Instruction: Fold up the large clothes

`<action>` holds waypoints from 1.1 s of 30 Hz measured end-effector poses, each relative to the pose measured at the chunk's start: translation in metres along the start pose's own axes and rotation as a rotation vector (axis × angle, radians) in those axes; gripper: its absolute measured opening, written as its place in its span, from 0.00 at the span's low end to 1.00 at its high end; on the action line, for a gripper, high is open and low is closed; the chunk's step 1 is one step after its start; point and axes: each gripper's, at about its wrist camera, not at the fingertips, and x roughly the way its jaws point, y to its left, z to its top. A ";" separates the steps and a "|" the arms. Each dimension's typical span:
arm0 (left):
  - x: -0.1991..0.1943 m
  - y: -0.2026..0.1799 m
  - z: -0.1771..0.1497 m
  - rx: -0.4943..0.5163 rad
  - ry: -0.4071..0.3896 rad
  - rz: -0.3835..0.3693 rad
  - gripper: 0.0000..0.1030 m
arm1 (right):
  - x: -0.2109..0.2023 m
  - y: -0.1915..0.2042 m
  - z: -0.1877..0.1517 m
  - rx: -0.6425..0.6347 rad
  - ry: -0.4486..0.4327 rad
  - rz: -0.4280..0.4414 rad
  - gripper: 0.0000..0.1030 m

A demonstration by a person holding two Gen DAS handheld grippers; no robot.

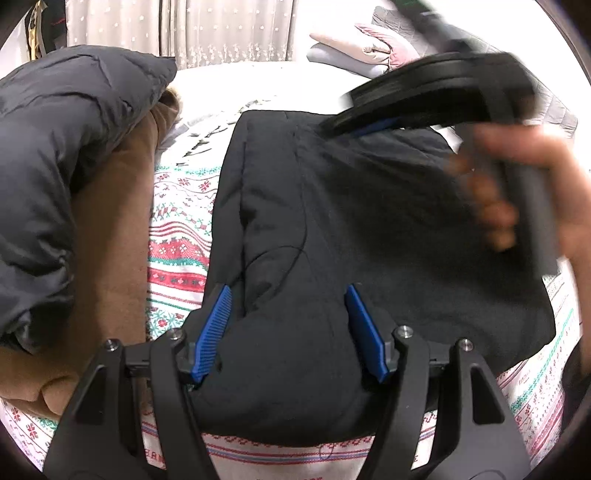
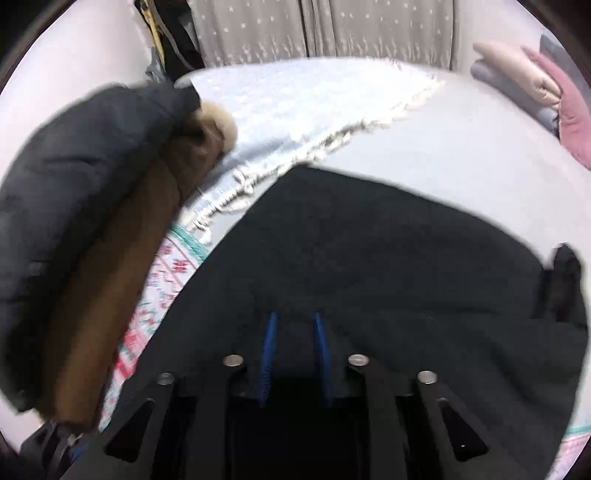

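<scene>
A black padded garment [image 1: 332,221] lies folded on the patterned bedspread [image 1: 177,251]; it fills the lower half of the right wrist view [image 2: 388,251]. My left gripper [image 1: 290,295] is open, its blue pads straddling a thick fold at the garment's near end. My right gripper [image 2: 295,319] has its blue pads close together with dark fabric between them; it looks shut on the garment. In the left wrist view the right gripper [image 1: 424,99] shows blurred at the upper right, held by a hand [image 1: 535,184] above the garment.
A stack of folded coats, dark grey [image 1: 55,166] over brown [image 1: 110,240], sits to the left, also in the right wrist view [image 2: 74,221]. A white fringed blanket [image 2: 314,122] lies beyond. Pink and grey pillows [image 1: 380,44] and curtains [image 2: 332,26] are at the back.
</scene>
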 end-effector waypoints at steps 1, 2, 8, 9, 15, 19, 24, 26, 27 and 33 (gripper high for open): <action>0.000 0.001 0.000 -0.004 0.003 -0.002 0.65 | -0.019 -0.013 -0.002 0.003 -0.030 -0.010 0.29; 0.001 0.001 0.001 -0.009 0.006 -0.005 0.65 | -0.035 -0.033 -0.004 0.031 -0.041 -0.044 0.32; 0.006 0.002 0.003 -0.001 0.005 -0.001 0.66 | -0.067 -0.187 -0.018 0.434 -0.064 -0.122 0.34; 0.006 0.003 0.004 0.001 0.004 -0.002 0.66 | -0.063 -0.196 -0.021 0.445 -0.053 -0.123 0.34; 0.005 0.000 0.002 0.003 -0.006 0.013 0.67 | 0.012 -0.200 -0.029 0.372 0.048 -0.185 0.33; 0.007 -0.001 0.003 0.004 -0.003 0.022 0.67 | 0.023 -0.196 -0.022 0.330 0.080 -0.244 0.32; 0.006 0.003 0.002 0.002 -0.003 0.011 0.67 | -0.005 -0.186 -0.024 0.290 0.025 -0.280 0.34; 0.005 0.003 0.001 -0.005 -0.001 0.005 0.67 | -0.038 -0.192 -0.029 0.331 -0.068 -0.210 0.34; 0.005 0.003 0.001 -0.005 0.001 0.005 0.67 | -0.045 -0.191 -0.034 0.351 -0.107 -0.186 0.34; 0.006 0.003 0.002 -0.009 0.008 -0.002 0.68 | -0.084 -0.179 -0.080 0.367 -0.128 -0.050 0.34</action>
